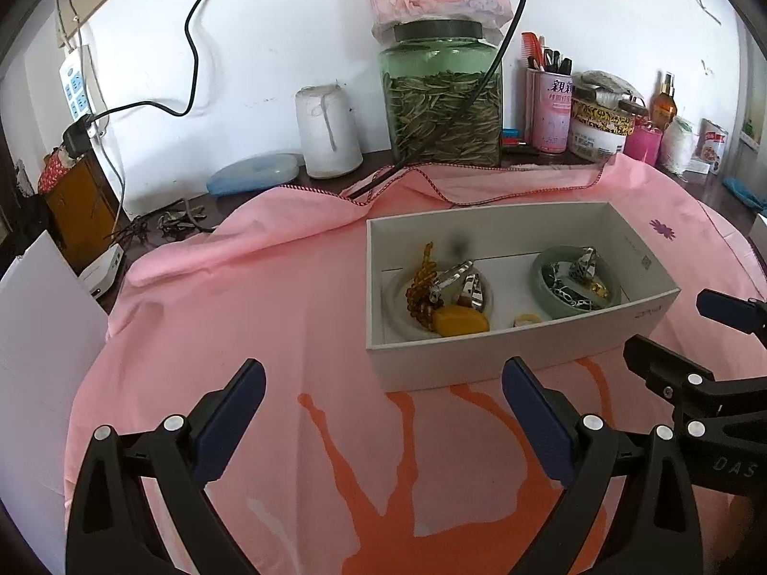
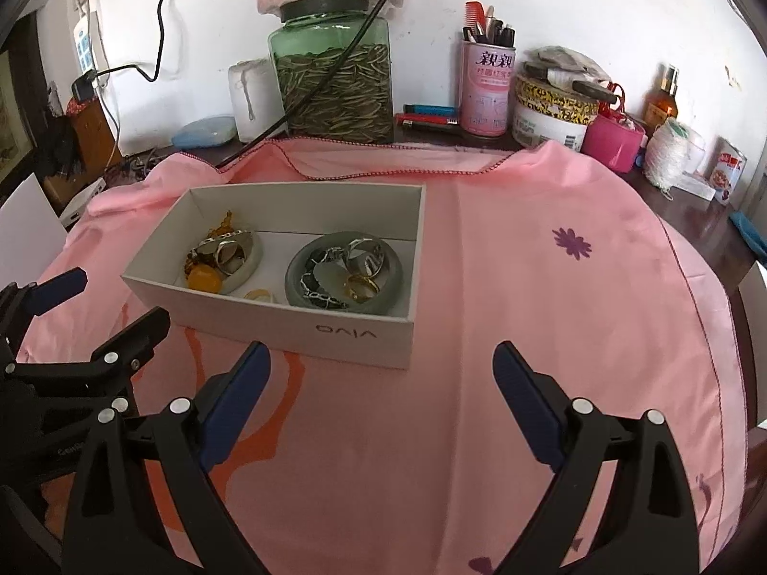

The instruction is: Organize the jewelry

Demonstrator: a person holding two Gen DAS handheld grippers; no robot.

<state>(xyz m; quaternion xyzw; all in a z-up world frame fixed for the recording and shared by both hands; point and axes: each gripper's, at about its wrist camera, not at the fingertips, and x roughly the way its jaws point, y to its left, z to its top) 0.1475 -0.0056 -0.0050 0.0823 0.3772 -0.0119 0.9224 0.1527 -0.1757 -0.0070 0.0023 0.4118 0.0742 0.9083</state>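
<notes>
A white cardboard box [image 1: 522, 345] [image 2: 287, 323] stands on the pink cloth. Inside, a white bangle [image 1: 398, 323] [image 2: 254, 258] holds silver rings, amber beads [image 1: 422, 282] and a yellow stone [image 1: 462, 321] [image 2: 203, 280]. A green bangle [image 1: 541, 287] [image 2: 295, 282] holds a silver chain [image 2: 316, 287], silver rings and a gold ring [image 2: 362, 287]. A small pale ring [image 1: 525, 321] [image 2: 259, 294] lies between them. My left gripper [image 1: 383, 412] is open and empty, in front of the box. My right gripper [image 2: 381, 397] is open and empty, near the box's front right corner.
A pink cloth [image 2: 527, 311] covers the table. At the back stand a green glass jar [image 1: 443, 100], a white thread spool [image 1: 328, 132], a pink pen can [image 2: 486, 88], tins and bottles. A black cable [image 1: 191, 48] hangs down. A white panel [image 1: 43, 335] stands left.
</notes>
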